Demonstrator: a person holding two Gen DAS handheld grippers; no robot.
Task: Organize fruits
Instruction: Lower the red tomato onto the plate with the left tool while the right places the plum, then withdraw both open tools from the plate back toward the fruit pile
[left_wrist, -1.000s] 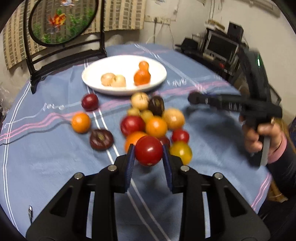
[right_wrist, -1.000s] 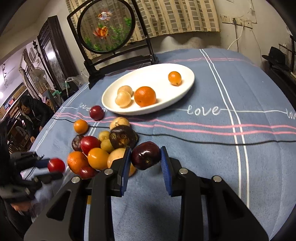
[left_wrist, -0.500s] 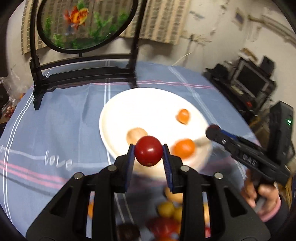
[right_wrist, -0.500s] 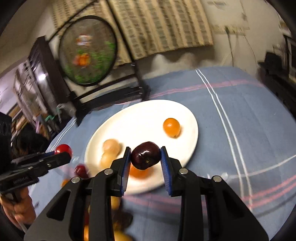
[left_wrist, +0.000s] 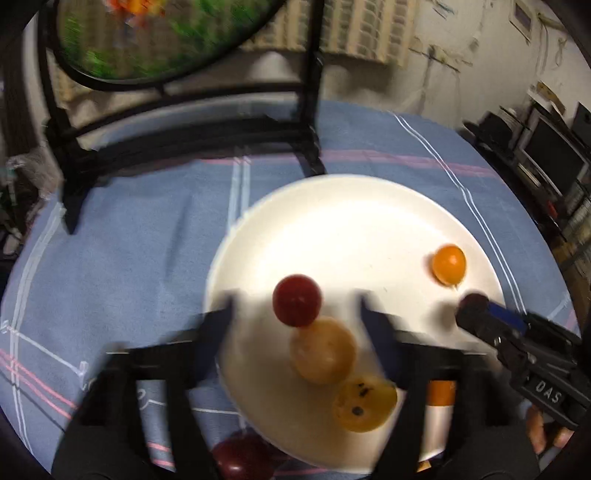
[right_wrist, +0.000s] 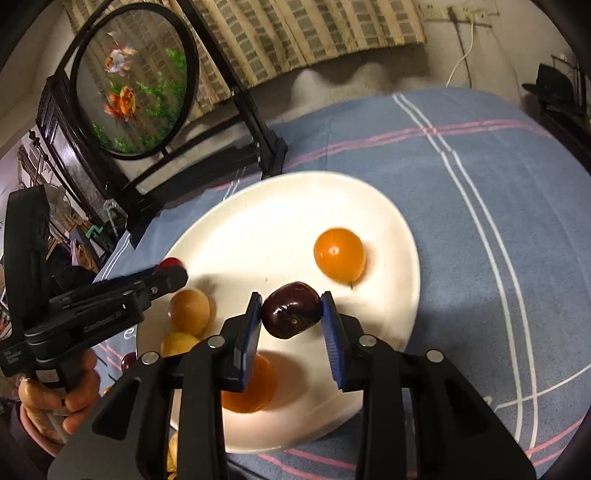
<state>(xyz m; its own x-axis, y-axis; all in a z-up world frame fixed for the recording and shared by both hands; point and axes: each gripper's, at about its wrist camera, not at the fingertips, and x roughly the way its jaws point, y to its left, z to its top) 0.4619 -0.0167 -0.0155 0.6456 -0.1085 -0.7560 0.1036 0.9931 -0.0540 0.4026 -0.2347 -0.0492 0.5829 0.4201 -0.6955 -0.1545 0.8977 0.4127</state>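
While both tongs hang over the white plate (right_wrist: 391, 229), only one of them has a load. Left tongs (left_wrist: 295, 306): jaws released, having just been opening; the red fruit (left_wrist: 296, 300) sits between them with a clear gap on each side, touched by neither pad. Blur hides whether it has landed on the plate or is dropping. Judgement: the release was made over the plate's near half so that the fruit joins those already collected. Right tongs (right_wrist: 291, 314): clenched on a dark plum (right_wrist: 291, 309), pads pressing both flanks, held clear above the plate surface. Judgement: it is carried there for the same deposit, which is not yet made.

Plate contents, near to far in the right view: 1 large orange (right_wrist: 251, 384) partly under the left-hand finger, 2 tan fruits (right_wrist: 189, 311) at the left rim, and 1 small orange fruit (right_wrist: 340, 257) apart on the far side. More fruit lies on the blue cloth of the bench (right_wrist: 498, 184) below the plate's near edge, so sorting is unfinished. Beyond the plate stands a round goldfish screen (right_wrist: 136, 85) on a black stand.

Risk: round fruit may roll against its neighbours or off the rim.
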